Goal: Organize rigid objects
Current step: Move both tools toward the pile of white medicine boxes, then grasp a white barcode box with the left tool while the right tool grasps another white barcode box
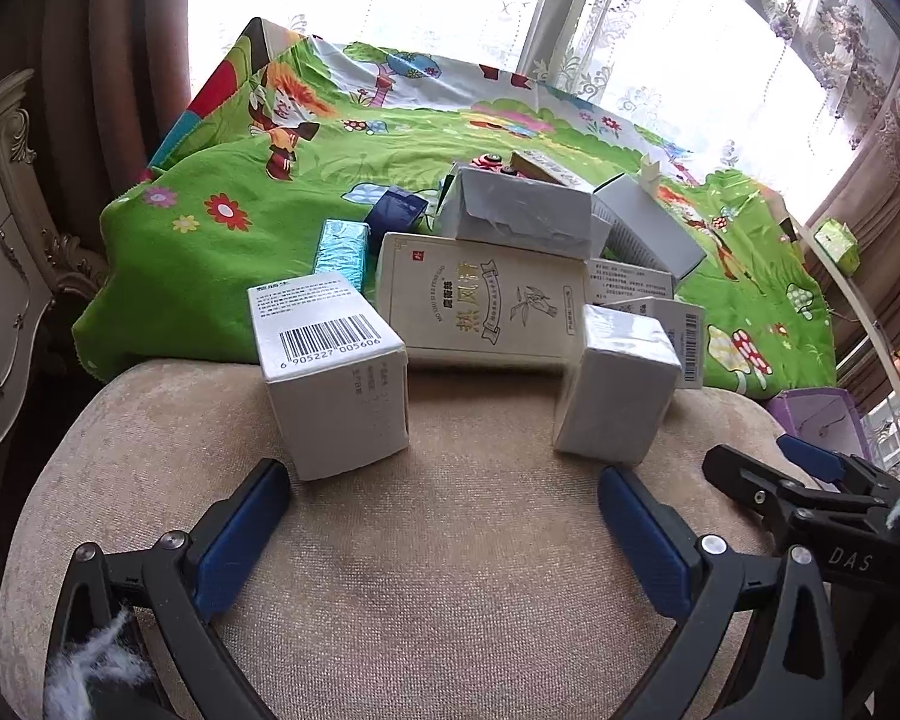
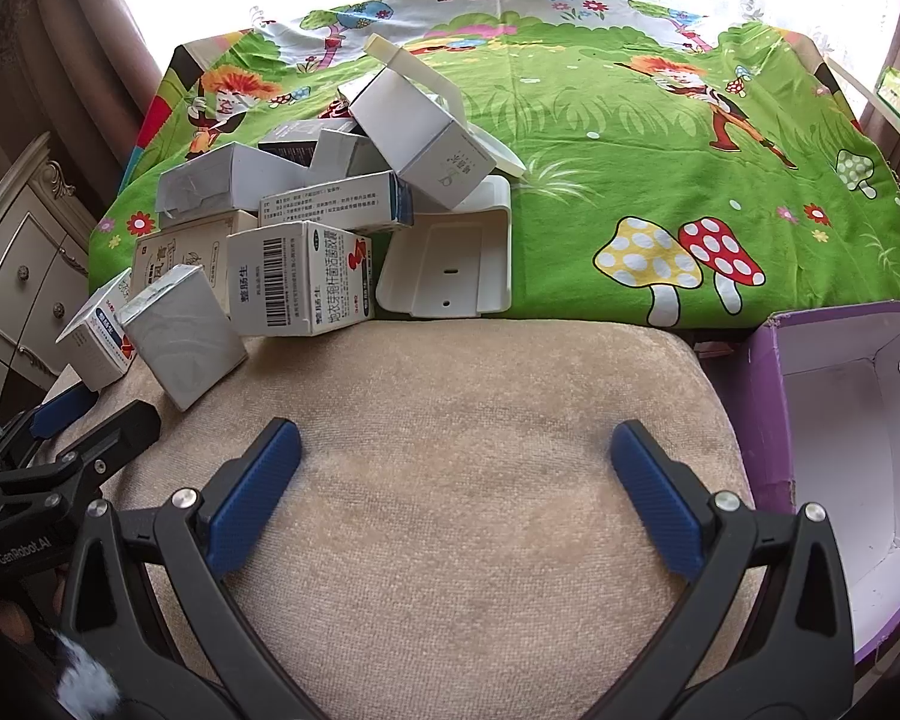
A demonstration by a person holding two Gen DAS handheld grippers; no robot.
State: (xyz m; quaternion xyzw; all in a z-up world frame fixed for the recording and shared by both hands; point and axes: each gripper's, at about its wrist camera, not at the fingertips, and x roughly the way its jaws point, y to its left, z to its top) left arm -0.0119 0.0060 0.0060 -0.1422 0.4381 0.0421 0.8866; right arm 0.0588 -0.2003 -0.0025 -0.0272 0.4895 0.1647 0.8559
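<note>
At your far left stands an ornate cream cabinet with carved trim and round knobs [image 2: 27,276], brown curtains above it and a bright window with lace sheers behind. You work over a beige plush cushion [image 2: 468,420], which meets a green cartoon-print cloth with mushrooms and flowers [image 2: 630,180] spread beyond it. At your right sits an open purple cardboard box with a white inside [image 2: 840,432], beside the cushion.

The pile of small cardboard medicine cartons lies at the left, where cushion and cloth meet. Nearest your left gripper [image 1: 444,492] a white carton with a barcode [image 1: 330,372] stands on the cushion, and a plain white carton [image 1: 615,384] tilts well apart from it; between and behind them leans a flat cream carton with gold lettering [image 1: 480,300]. A shiny blue carton [image 1: 342,249] lies on the cloth behind. Right of the pile rests a white plastic tray [image 2: 450,264], touching the cartons.

Your left gripper's blue-padded fingers spread wide, holding nothing. Your right gripper [image 2: 456,450] likewise gapes wide over bare cushion.
</note>
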